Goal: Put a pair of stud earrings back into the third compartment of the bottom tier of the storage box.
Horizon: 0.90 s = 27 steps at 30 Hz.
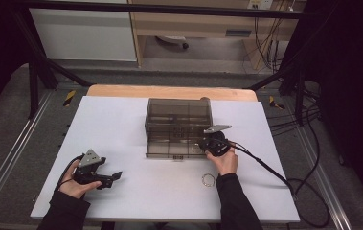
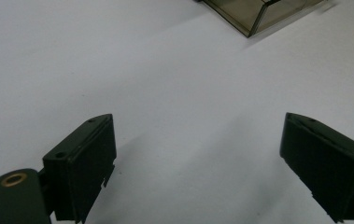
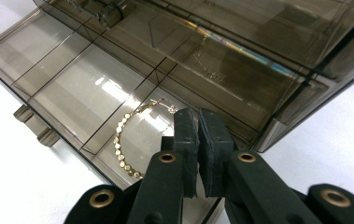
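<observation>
At lower left of the high view, the left gripper (image 1: 117, 176) lies low over a white sheet (image 1: 136, 191), held in a person's left hand (image 1: 76, 184), its grey three-cornered plate on top. In the left gripper view its jaws stand wide apart with nothing between them, bare white surface beneath and a corner of the smoky plastic box (image 2: 263, 11) at the upper right of the frame.

Right of centre in the high view, the right gripper (image 1: 207, 143) sits at the front right corner of that box (image 1: 179, 124), gripped by the right hand (image 1: 224, 160), a black cable trailing from it to the lower right. In the right gripper view the right gripper (image 3: 198, 126) has its jaws pressed together, and whether anything is pinched between them cannot be told. Just left of the jaw tips a gold beaded hoop (image 3: 130, 140) lies in a front compartment of the open drawer (image 3: 72, 93).

A second small ring (image 1: 208, 180) rests on the white sheet near the right forearm, lower centre of the high view. The sheet covers a wooden table (image 1: 169, 91) whose edge shows at the far side. Around it are grey carpeted floor (image 1: 6, 120), metal floor rails, black frame struts, a white cabinet at upper left and a wooden desk with hanging cables at upper right.
</observation>
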Each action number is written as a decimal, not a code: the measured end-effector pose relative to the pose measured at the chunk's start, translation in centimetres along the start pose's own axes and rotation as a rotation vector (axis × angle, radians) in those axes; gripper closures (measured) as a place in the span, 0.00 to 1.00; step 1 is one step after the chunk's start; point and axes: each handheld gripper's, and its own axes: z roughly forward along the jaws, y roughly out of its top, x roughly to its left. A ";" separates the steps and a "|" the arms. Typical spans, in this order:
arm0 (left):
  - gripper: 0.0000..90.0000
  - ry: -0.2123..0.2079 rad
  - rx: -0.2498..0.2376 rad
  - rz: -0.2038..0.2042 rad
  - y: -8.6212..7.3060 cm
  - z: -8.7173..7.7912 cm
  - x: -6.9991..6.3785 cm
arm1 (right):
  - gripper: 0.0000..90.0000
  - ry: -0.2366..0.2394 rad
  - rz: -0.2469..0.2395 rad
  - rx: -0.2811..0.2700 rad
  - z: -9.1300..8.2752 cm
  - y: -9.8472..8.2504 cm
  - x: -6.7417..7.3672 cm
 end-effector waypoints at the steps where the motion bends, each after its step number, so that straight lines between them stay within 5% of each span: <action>1: 0.12 0.000 0.001 0.000 0.0 0.0 0.0 | 0.96 0.003 0.003 0.002 0.0 0.0 0.1; 19: 0.12 0.001 0.001 -0.002 0.0 0.0 0.0 | 0.92 0.017 -0.010 -0.028 0.0 -0.1 0.2; 27: 0.12 0.000 0.002 -0.002 0.0 0.0 0.0 | 0.72 0.049 0.003 -0.083 -2.3 0.2 0.1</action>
